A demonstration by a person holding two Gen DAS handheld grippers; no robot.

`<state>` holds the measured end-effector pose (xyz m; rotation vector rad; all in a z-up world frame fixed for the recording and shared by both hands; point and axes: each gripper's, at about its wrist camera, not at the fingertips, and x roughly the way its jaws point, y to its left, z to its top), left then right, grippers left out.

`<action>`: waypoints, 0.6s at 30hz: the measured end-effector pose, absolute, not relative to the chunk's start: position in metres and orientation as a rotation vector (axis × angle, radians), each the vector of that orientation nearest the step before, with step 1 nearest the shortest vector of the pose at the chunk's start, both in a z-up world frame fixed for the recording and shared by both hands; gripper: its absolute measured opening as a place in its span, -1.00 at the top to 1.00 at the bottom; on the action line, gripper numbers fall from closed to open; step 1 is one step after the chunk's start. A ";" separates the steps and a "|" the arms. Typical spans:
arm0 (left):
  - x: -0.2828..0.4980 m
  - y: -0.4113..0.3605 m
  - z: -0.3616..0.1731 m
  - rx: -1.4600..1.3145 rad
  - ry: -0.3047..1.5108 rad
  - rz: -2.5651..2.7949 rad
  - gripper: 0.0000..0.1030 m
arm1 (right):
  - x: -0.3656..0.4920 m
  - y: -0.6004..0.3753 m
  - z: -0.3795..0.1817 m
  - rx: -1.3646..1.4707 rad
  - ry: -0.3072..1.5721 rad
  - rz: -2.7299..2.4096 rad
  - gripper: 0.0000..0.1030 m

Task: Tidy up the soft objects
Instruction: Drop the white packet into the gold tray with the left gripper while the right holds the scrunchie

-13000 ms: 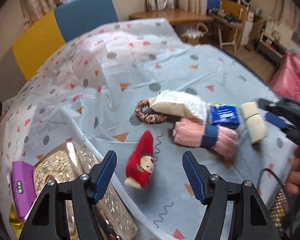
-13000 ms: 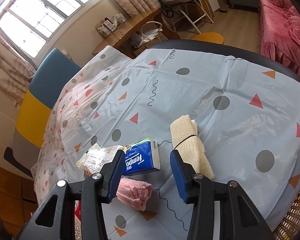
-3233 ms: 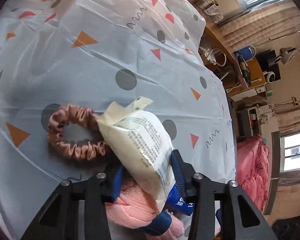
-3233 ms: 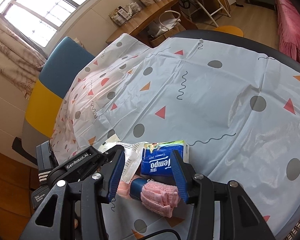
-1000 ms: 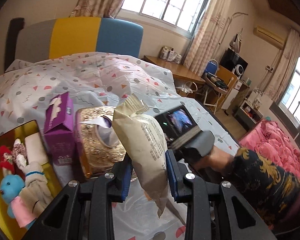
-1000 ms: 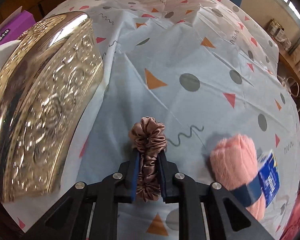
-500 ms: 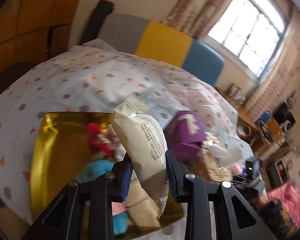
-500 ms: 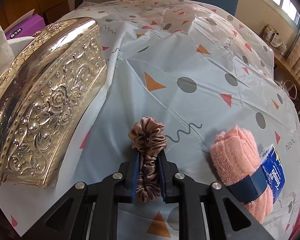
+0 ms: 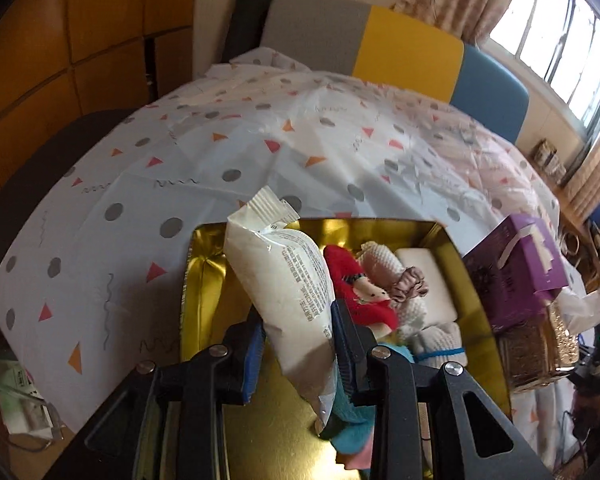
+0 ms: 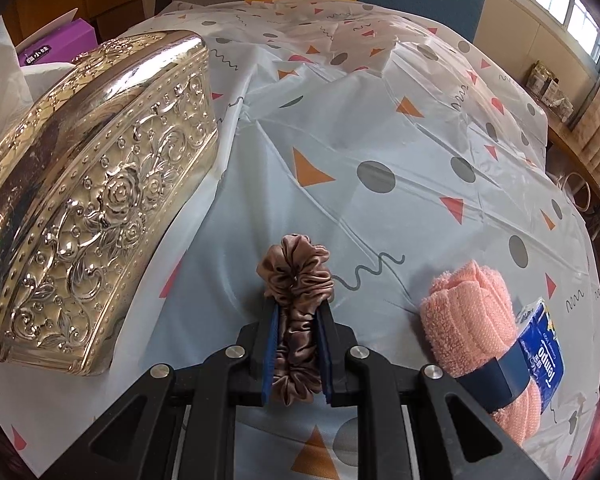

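My left gripper (image 9: 298, 326) is shut on a white plastic packet (image 9: 284, 280) and holds it above the gold tray (image 9: 204, 272). The tray holds a red plush toy (image 9: 356, 292), a white knit piece (image 9: 380, 258), a white pad (image 9: 424, 276), a brown scrunchie (image 9: 410, 282) and a blue plush (image 9: 352, 428). My right gripper (image 10: 298, 322) is shut on a brown satin scrunchie (image 10: 296, 292) just above the tablecloth. A rolled pink towel (image 10: 476, 332) with a blue band lies to its right, with a blue Tempo tissue pack (image 10: 540, 364) against it.
An embossed gold tissue box (image 10: 92, 200) stands left of my right gripper and shows in the left wrist view (image 9: 540, 344). A purple tissue box (image 9: 516, 268) stands beside the tray. A grey, yellow and blue chair back (image 9: 380, 48) is behind the table.
My left gripper has carried the white packet lower and closer over the gold tray. My right gripper holds the brown scrunchie in nearly the same place, a little nearer the gold box.
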<state>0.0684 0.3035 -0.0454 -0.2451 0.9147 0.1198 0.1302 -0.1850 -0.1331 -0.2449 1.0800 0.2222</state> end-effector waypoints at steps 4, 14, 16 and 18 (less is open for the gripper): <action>0.096 0.296 -0.067 -0.225 0.980 0.096 0.33 | 0.131 -0.186 -0.131 -0.241 1.080 0.225 0.66; 0.084 0.302 -0.051 -0.258 0.868 0.279 -0.19 | 0.133 -0.184 -0.133 -0.246 1.082 0.228 0.66; 0.071 0.305 -0.046 -0.271 0.848 0.328 -0.19 | 0.134 -0.183 -0.132 -0.252 1.083 0.228 0.66; 0.057 0.301 -0.042 -0.249 0.831 0.368 -0.18 | 0.135 -0.181 -0.132 -0.258 1.084 0.225 0.66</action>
